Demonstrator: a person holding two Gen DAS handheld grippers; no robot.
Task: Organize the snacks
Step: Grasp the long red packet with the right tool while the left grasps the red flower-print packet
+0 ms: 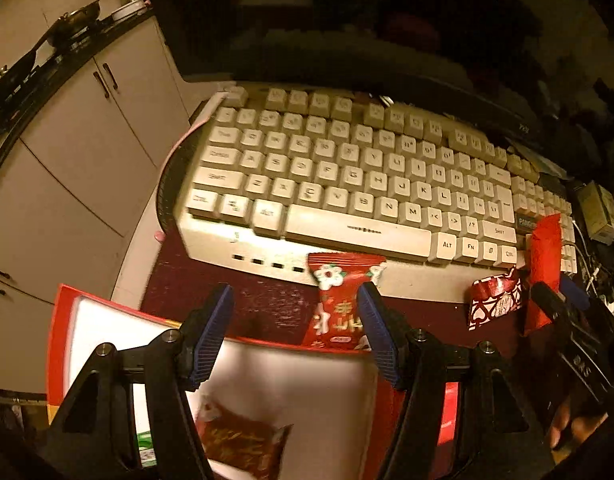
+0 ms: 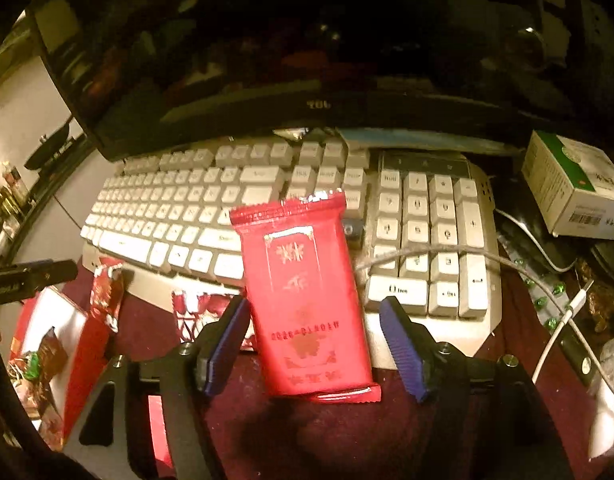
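My left gripper [image 1: 295,304] is open above a red box with a white inside [image 1: 307,392], where a dark red snack packet [image 1: 243,440] lies, blurred. A red flower-print packet [image 1: 339,300] leans on the keyboard front between my fingertips, touching neither. A small red-and-white heart packet [image 1: 495,300] lies to the right. My right gripper [image 2: 315,312] is open around a tall red packet [image 2: 307,300] that leans on the keyboard; its pads [image 2: 403,344] stand apart from it. The box also shows in the right wrist view [image 2: 67,332].
A white keyboard [image 1: 347,176] fills the dark red desk [image 1: 267,304], with a black monitor [image 2: 267,60] behind. A white carton [image 2: 575,184], cables [image 2: 547,360] and blister packs [image 2: 543,292] crowd the right side. White cabinets [image 1: 87,140] stand at left.
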